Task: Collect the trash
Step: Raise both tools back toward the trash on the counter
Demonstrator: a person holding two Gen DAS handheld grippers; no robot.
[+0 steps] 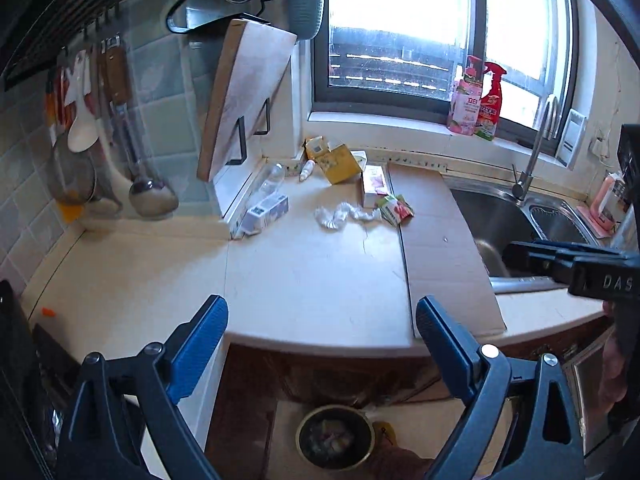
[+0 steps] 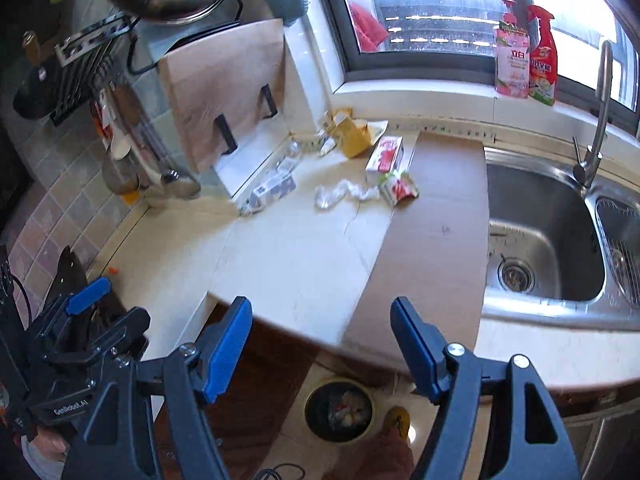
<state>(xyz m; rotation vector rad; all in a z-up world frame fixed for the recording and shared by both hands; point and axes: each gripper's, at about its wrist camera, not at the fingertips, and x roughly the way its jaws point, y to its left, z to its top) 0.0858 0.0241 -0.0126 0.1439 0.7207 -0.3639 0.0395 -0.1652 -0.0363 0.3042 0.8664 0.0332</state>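
Note:
Trash lies at the back of the white counter [image 1: 312,280]: a crumpled clear plastic wrap [image 1: 340,216] [image 2: 340,194], a red-green packet [image 1: 396,210] [image 2: 400,190], a pink-white carton [image 1: 374,184] [image 2: 386,154], a yellow torn box [image 1: 338,160] [image 2: 352,132], a small white tube [image 1: 307,170], an empty clear bottle [image 1: 272,178] and a white-purple box [image 1: 266,210] [image 2: 274,190]. A round bin [image 1: 336,440] [image 2: 340,410] with trash stands on the floor below. My left gripper [image 1: 322,332] and right gripper [image 2: 320,336] are open and empty, at the counter's front edge above the bin.
A steel sink [image 2: 544,232] with a tap [image 2: 600,92] is on the right. A cutting board [image 1: 244,92] leans in a rack at the back left. Utensils [image 1: 120,128] hang on the tiled wall. Two spray bottles [image 2: 528,56] stand on the window sill.

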